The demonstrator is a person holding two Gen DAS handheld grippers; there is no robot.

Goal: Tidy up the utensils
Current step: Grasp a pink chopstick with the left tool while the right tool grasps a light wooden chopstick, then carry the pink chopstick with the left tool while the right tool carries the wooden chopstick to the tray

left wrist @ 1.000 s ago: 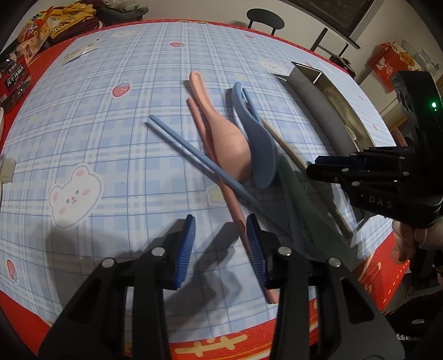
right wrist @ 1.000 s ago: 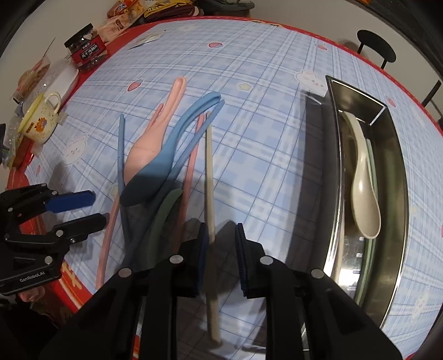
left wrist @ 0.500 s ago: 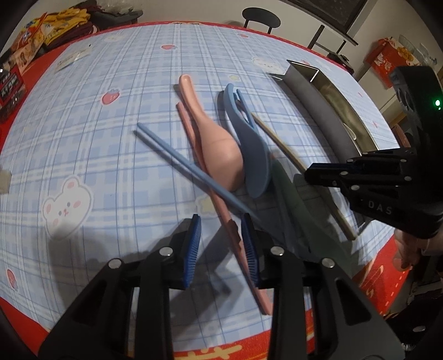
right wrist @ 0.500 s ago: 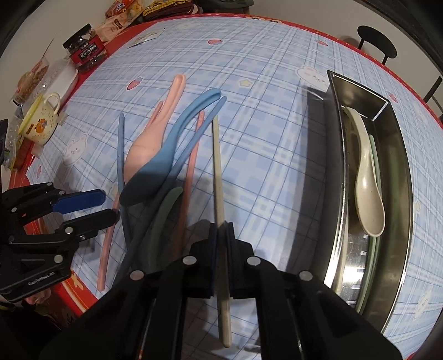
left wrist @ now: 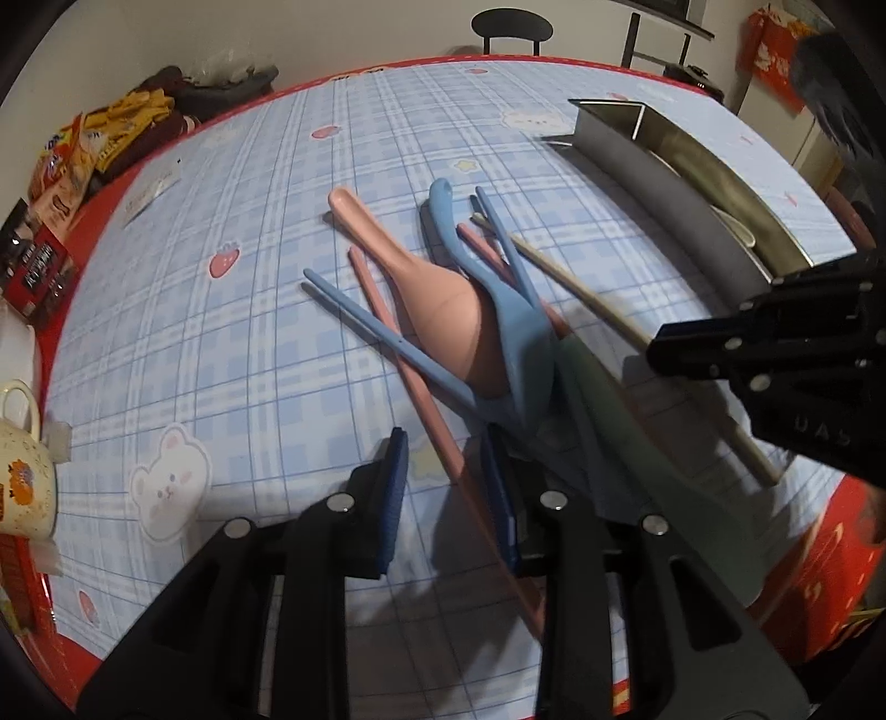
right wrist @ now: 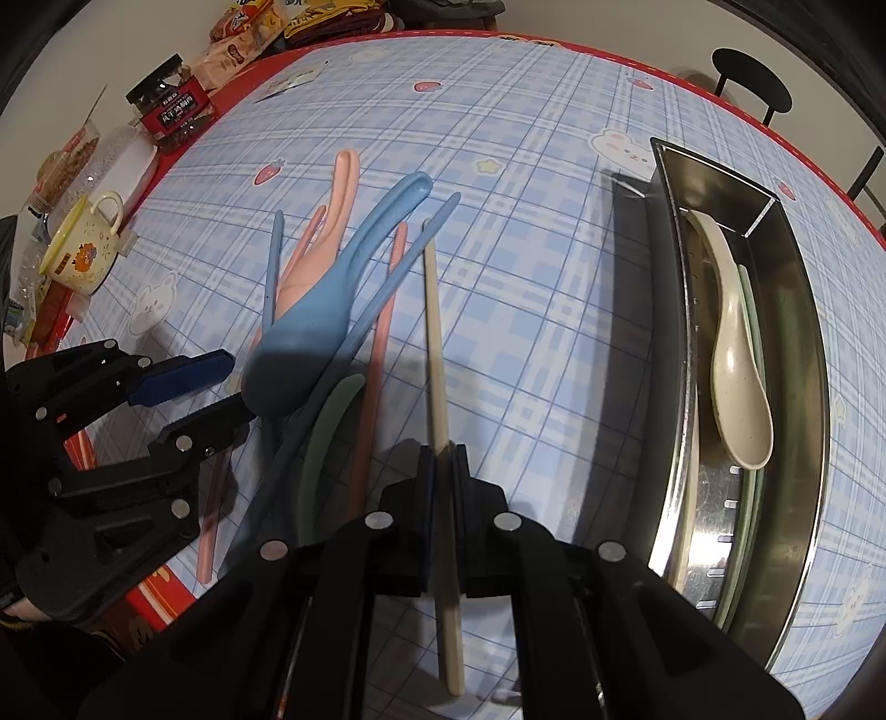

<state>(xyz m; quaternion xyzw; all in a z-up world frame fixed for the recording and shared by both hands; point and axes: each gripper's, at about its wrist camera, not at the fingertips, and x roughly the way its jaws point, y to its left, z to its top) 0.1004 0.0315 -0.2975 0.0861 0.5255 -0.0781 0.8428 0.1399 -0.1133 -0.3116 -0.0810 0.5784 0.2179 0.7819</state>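
Observation:
Utensils lie in a pile on the blue checked tablecloth: a pink spoon point(left wrist: 443, 304), a blue spoon point(right wrist: 332, 299), a green spoon point(right wrist: 326, 426), blue chopsticks point(left wrist: 382, 332) and pink chopsticks point(left wrist: 437, 432). My right gripper point(right wrist: 442, 459) is shut on a beige chopstick point(right wrist: 434, 332). My left gripper point(left wrist: 446, 471) is open, its pads either side of a pink chopstick. A steel tray point(right wrist: 797, 310) on the right holds a beige spoon point(right wrist: 736, 354) and a green utensil.
A yellow mug point(right wrist: 83, 249), a dark-lidded jar point(right wrist: 171, 105) and snack packets point(left wrist: 72, 155) stand along the table's left and far edges. Black chairs point(left wrist: 512, 27) stand beyond the far edge. The red table border is close below both grippers.
My right gripper closed on the beige chopstick. My left gripper narrowed and moved forward to straddle the pink chopstick.

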